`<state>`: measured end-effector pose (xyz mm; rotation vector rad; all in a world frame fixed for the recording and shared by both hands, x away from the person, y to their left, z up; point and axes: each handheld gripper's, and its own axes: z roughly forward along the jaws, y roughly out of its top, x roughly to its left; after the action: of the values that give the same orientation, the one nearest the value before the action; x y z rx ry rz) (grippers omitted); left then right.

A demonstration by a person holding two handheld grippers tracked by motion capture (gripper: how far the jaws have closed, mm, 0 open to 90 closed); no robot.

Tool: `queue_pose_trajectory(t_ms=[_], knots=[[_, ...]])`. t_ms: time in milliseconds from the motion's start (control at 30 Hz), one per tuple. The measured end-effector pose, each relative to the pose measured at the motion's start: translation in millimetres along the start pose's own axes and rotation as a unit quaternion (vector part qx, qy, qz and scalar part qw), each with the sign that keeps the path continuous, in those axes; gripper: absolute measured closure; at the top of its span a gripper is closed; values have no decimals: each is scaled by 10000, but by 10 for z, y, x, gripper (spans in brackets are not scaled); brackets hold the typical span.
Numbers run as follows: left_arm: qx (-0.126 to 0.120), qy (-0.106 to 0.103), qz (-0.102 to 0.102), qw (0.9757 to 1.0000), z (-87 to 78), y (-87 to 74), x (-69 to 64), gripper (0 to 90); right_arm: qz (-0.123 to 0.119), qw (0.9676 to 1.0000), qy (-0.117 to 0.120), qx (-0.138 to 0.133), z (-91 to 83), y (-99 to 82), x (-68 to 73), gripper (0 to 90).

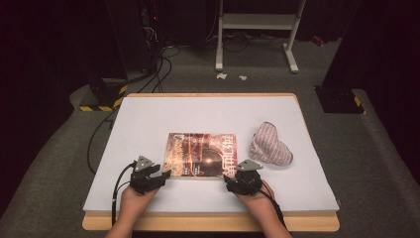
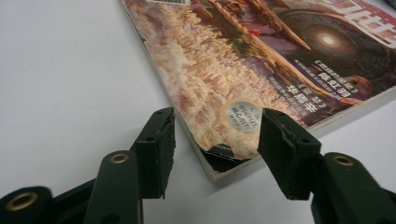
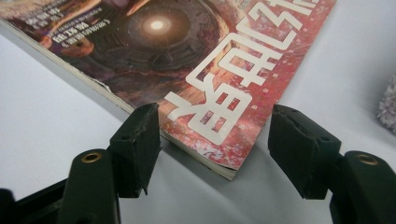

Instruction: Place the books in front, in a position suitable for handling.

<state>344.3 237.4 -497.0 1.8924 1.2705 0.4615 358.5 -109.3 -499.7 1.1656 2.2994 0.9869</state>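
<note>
High view shows both hands at the near edge of the desk [image 1: 148, 114], each bringing a tool up to a near corner of the magazine [image 1: 200, 154]. Left tool [image 1: 166, 174] sits at the near left corner, its jaws parted on either side of that corner with neither pad pressing on the cover. Right tool [image 1: 226, 179] stands likewise at the near right corner, jaws spread and gripping nothing. Magazine lies flat and closed, cover up, near the middle of the white surface. Judging by this, the approach is done while the grasp and any lifting or opening are yet to come. Farther right, a striped cloth [image 1: 270, 145] lies apart from the magazine, untouched.
</note>
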Motion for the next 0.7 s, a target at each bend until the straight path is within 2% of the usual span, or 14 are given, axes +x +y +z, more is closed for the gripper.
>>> queue_pose_trajectory(t_ms=[200,267,500,700], knots=[[-14,-28,29,10000,13,2,-8,445,-64,9999,-122,82,49,16,0,361],[-38,-37,47,10000,17,5,-12,440,-97,9996,-258,94,67,49,-17,384],[-181,-44,80,9998,17,45,-4,425,347,9982,-493,38,289,221,-255,416],[-223,36,102,9997,46,88,43,421,452,9961,-762,19,519,431,-401,444]])
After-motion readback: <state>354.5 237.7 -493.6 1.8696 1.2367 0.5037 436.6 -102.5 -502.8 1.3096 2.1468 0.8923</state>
